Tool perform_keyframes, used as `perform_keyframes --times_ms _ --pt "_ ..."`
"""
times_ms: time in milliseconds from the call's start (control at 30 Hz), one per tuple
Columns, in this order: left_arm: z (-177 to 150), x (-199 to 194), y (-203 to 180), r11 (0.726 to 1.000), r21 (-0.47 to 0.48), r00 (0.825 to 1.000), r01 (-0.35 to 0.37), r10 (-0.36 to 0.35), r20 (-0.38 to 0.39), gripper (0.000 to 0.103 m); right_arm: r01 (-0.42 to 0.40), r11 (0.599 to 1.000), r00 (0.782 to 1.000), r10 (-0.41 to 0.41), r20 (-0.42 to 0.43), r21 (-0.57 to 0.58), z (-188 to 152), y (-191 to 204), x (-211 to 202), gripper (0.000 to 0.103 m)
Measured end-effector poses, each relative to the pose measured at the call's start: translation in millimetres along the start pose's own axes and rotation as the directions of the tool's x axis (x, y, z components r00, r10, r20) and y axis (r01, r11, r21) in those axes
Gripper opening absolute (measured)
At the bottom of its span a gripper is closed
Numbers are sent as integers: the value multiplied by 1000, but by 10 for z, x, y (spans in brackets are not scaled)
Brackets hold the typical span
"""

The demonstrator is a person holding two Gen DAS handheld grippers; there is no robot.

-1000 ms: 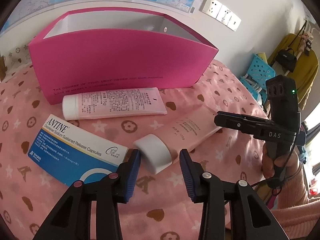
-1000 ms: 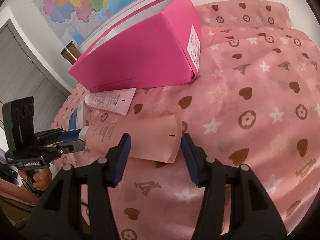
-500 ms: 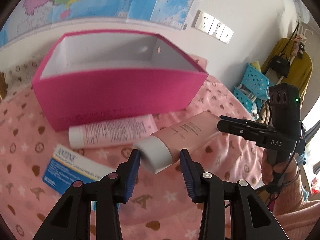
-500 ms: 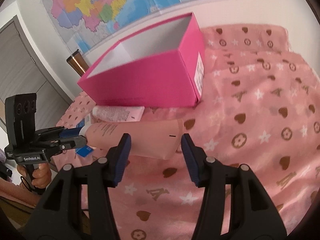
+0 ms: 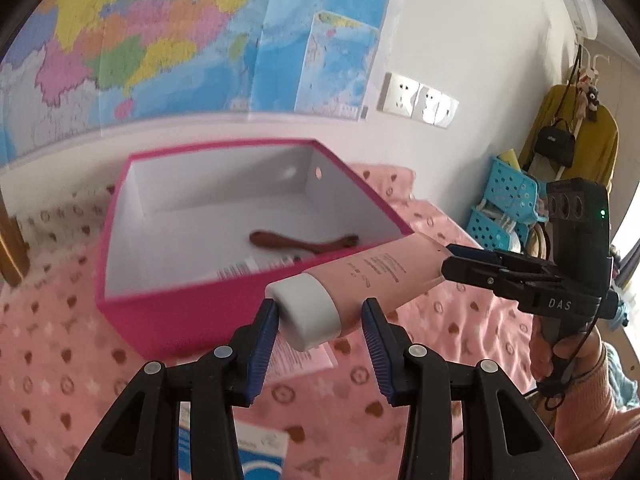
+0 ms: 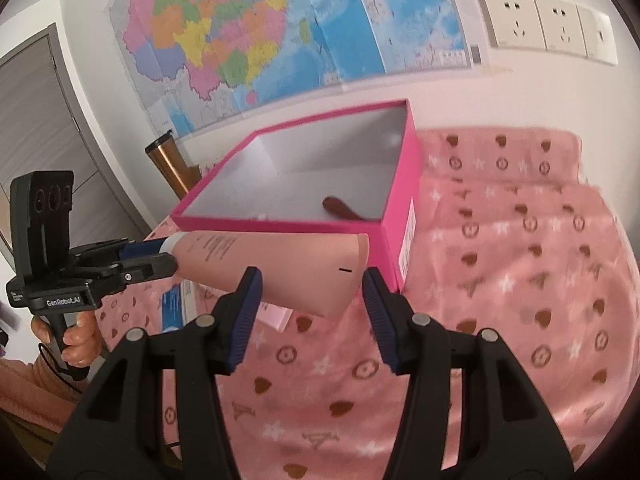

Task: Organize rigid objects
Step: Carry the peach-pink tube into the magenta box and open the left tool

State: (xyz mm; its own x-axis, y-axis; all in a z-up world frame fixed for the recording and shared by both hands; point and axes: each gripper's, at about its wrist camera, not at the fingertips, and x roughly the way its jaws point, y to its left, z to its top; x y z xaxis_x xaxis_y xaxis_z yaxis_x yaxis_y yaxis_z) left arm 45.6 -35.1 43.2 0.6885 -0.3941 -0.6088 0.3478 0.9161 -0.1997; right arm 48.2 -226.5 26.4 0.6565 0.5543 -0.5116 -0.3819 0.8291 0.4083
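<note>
The left gripper (image 5: 320,330) clamps the white cap of the pink tube (image 5: 372,272), its blue pads pressed on either side of the cap; its jaws have just been opening a little, yet the cap sits between them and is held. The right gripper (image 6: 310,300) grips the flat crimped tail of the same tube (image 6: 280,264), one pad on each edge. So the tube hangs level between the two grippers, lifted clear of the cloth (image 6: 520,300) and just in front of the box (image 5: 180,312), about level with its near rim.

The box is magenta outside, white inside, and open at the top. In it lies a brown wooden spoon (image 5: 304,242), with a printed label or packet beside it at the near wall.

Below the tube, in front of the box, a second pale pink tube (image 5: 304,360) lies on the cloth. Nearer than that lies a blue-and-white carton (image 5: 256,452), partly hidden by the left gripper.

Behind the box a map (image 6: 280,32) hangs on the wall, with sockets (image 6: 548,24) to its right. A copper-coloured flask (image 6: 168,164) stands left of the box.
</note>
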Motion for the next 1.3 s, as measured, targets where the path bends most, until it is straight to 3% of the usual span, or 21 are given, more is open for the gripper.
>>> perform_keyframes --times_ms 300,1300 --pt "287 127 97 1000 10 999 -19 19 26 44 27 999 999 -27 24 -24 288 -48 98 55" --pt "467 845 395 999 -29 992 -39 36 -120 43 124 989 991 -128 -45 -83 548 -192 546 55"
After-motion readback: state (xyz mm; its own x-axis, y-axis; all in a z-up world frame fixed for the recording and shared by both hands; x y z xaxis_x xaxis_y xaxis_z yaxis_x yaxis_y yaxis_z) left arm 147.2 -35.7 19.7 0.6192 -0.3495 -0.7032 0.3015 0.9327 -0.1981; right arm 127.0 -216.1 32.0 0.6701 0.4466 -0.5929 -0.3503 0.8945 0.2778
